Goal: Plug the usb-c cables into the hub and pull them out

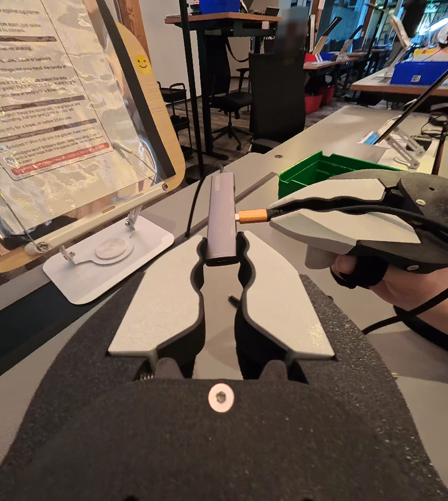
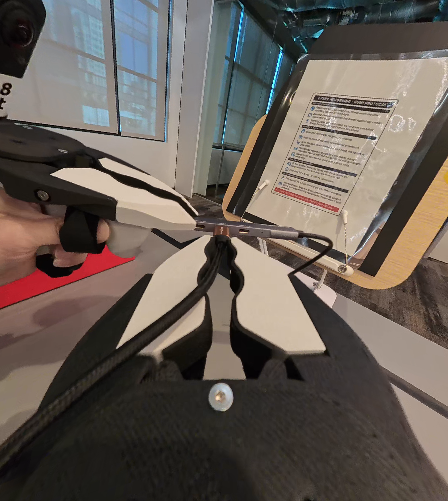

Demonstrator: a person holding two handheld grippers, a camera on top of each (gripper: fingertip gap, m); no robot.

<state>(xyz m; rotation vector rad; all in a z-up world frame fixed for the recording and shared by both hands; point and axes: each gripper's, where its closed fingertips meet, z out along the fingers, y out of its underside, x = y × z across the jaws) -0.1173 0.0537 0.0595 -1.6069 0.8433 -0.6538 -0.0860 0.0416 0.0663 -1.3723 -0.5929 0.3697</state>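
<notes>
My left gripper (image 1: 221, 244) is shut on the near end of a slim grey USB hub (image 1: 221, 217), held above the table. My right gripper (image 1: 270, 217) comes in from the right, shut on a black braided cable just behind its orange USB-C plug (image 1: 252, 216). The plug's metal tip sits at a port in the hub's right side. In the right wrist view my right gripper (image 2: 221, 242) holds the cable (image 2: 206, 273), and the copper plug (image 2: 221, 231) meets the hub (image 2: 247, 229). The left gripper (image 2: 194, 221) grips the hub's left end. The hub's own thin black lead (image 2: 317, 252) loops away.
A tilted board with a laminated instruction sheet (image 1: 54, 122) stands on a white stand (image 1: 103, 260) to the left. A green bin (image 1: 325, 170) sits behind the right gripper. A red mat (image 2: 41, 279) lies on the grey table (image 2: 380, 366). Another cable end (image 1: 233, 299) lies below the hub. The left gripper's tips are roughly 4 cm from the right gripper's.
</notes>
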